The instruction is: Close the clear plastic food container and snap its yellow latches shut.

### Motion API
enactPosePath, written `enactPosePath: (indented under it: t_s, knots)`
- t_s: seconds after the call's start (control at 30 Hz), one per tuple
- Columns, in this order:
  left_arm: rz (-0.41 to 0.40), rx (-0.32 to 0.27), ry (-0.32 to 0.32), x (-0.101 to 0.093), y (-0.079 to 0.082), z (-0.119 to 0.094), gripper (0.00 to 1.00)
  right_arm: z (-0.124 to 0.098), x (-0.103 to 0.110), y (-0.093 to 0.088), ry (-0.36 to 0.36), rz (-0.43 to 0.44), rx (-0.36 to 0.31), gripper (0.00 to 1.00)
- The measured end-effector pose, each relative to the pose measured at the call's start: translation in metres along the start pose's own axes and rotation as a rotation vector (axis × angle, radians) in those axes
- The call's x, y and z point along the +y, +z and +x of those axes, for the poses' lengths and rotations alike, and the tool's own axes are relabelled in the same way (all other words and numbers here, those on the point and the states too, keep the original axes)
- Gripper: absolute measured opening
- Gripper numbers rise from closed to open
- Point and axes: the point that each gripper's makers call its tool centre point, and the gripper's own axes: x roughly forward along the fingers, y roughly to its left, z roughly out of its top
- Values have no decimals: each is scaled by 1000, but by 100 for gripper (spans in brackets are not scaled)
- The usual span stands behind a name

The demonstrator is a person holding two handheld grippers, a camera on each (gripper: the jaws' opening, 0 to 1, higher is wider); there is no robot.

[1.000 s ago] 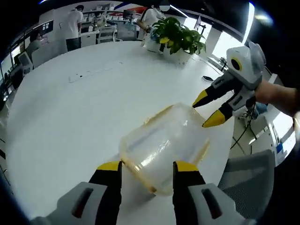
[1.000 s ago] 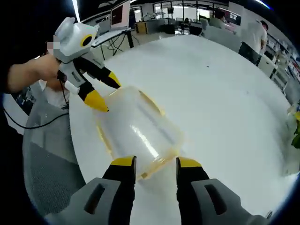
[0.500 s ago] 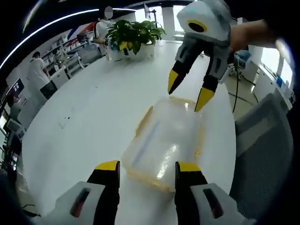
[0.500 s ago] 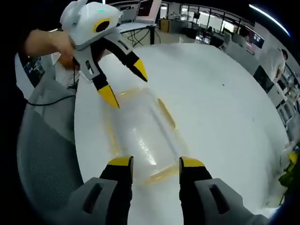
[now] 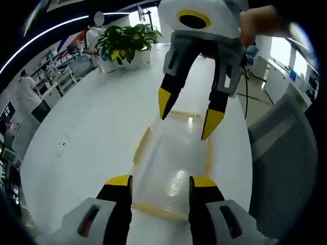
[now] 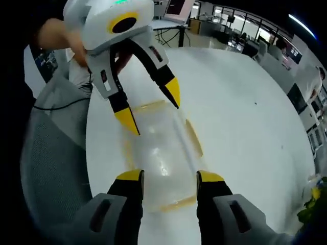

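The clear plastic food container (image 5: 172, 163) (image 6: 161, 153) lies on the white table (image 5: 92, 132) near its edge, lid on, with yellow latches (image 5: 141, 145) (image 6: 193, 138) along its sides. My left gripper (image 5: 157, 181) is open, its yellow-tipped jaws straddling the container's near end. My right gripper (image 6: 168, 176) is open too, astride the opposite end. Each gripper faces the other: the right gripper (image 5: 186, 113) hangs over the far end in the left gripper view, and the left gripper (image 6: 152, 109) does likewise in the right gripper view. I cannot tell whether the latches are snapped down.
A grey office chair (image 5: 286, 168) (image 6: 53, 153) stands right beside the table edge by the container. A potted green plant (image 5: 122, 43) sits at the table's far side. Desks, monitors and people fill the room behind. A person's hand (image 6: 56, 35) holds the left gripper.
Both grippers have swung further into line with the container's long axis and come closer to each other. The container itself has stayed put on the table.
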Motion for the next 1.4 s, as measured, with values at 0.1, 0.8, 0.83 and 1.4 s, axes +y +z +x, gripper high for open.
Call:
enactPosePath:
  t_s: [0.1, 0.8, 0.83, 1.4]
  knots:
    - [44, 14, -10, -2, 0, 3, 39, 3, 0, 6, 8, -6, 2, 37]
    - [105, 0, -45, -20, 15, 6, 39, 16, -3, 22, 31, -44, 7, 38]
    - [111, -4, -49, -21, 15, 6, 40, 17, -4, 23, 35, -48, 9, 38]
    - [233, 25, -3, -44, 12, 13, 47, 31, -17, 26, 86, -60, 77, 38]
